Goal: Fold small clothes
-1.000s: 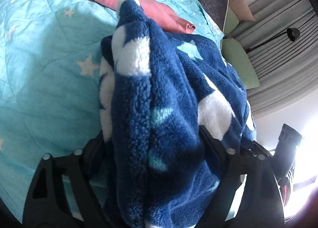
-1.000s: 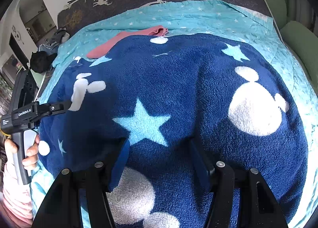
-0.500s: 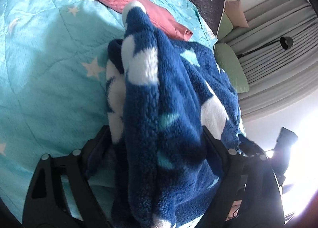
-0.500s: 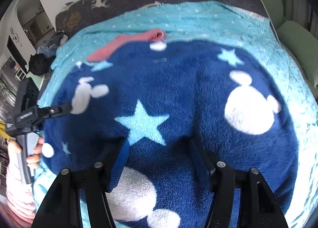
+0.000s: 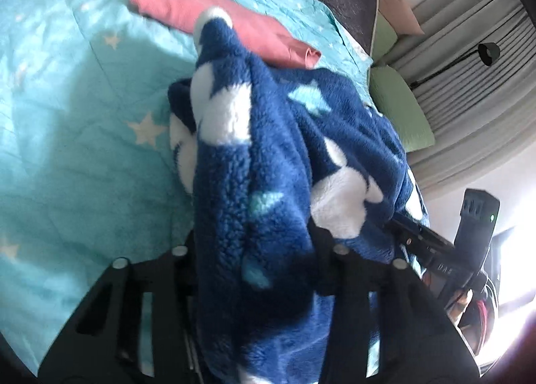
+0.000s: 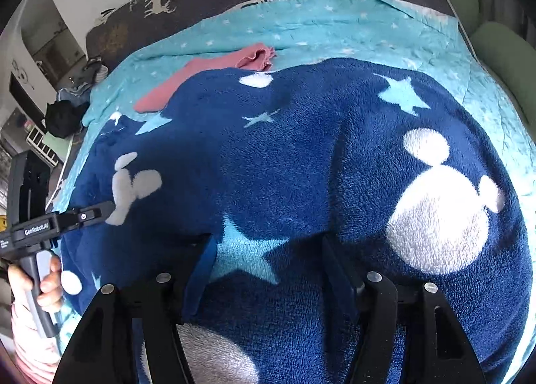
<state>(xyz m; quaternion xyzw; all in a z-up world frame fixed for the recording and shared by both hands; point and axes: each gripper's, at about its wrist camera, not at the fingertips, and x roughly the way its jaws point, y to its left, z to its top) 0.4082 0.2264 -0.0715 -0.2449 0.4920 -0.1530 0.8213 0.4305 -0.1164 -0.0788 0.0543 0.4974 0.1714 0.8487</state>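
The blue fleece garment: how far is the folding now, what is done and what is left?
Done: the pink garment lies folded flat on the turquoise quilt. In hand: the left hand-held gripper, whose jaws have just been closing, pinches a bunched edge of the blue fleece garment; the right hand-held gripper grips its near edge. Left: the fleece lies mostly spread, no finished fold.

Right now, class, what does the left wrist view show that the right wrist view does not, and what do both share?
Only the left wrist view: grey curtains, a black lamp, and the left tongs, just closing, bunching a fleece fold.
Only the right wrist view: the fleece spread wide, a hand on a tool handle, the right tongs.
Both: the blue fleece garment, the pink cloth, the turquoise star bedspread.
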